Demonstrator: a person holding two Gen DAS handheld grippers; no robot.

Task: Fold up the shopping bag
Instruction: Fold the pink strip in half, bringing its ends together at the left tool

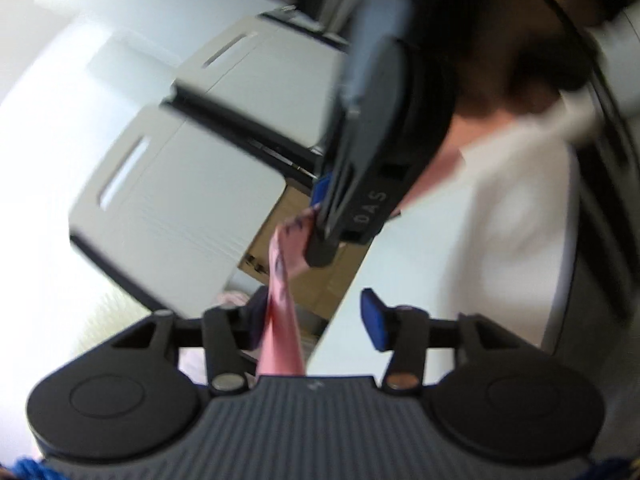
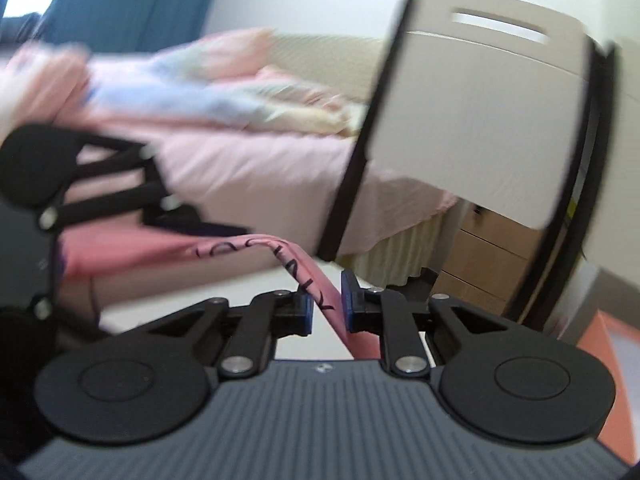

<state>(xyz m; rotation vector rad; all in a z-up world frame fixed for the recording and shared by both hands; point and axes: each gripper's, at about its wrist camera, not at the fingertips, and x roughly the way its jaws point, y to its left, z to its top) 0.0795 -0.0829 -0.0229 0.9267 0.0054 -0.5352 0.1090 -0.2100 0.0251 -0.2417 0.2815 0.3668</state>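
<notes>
The pink shopping bag with black lettering hangs stretched in the air between both grippers. In the left wrist view my left gripper has its jaws wide apart; the bag runs past the left pad. The right gripper is above, pinching the bag's far end. In the right wrist view my right gripper is nearly shut on the pink bag, which stretches left to the left gripper. The views are blurred.
Two white chairs with black frames stand behind, one also in the right wrist view. A bed with pink bedding, a wooden drawer unit, a white table surface and a blue curtain are around.
</notes>
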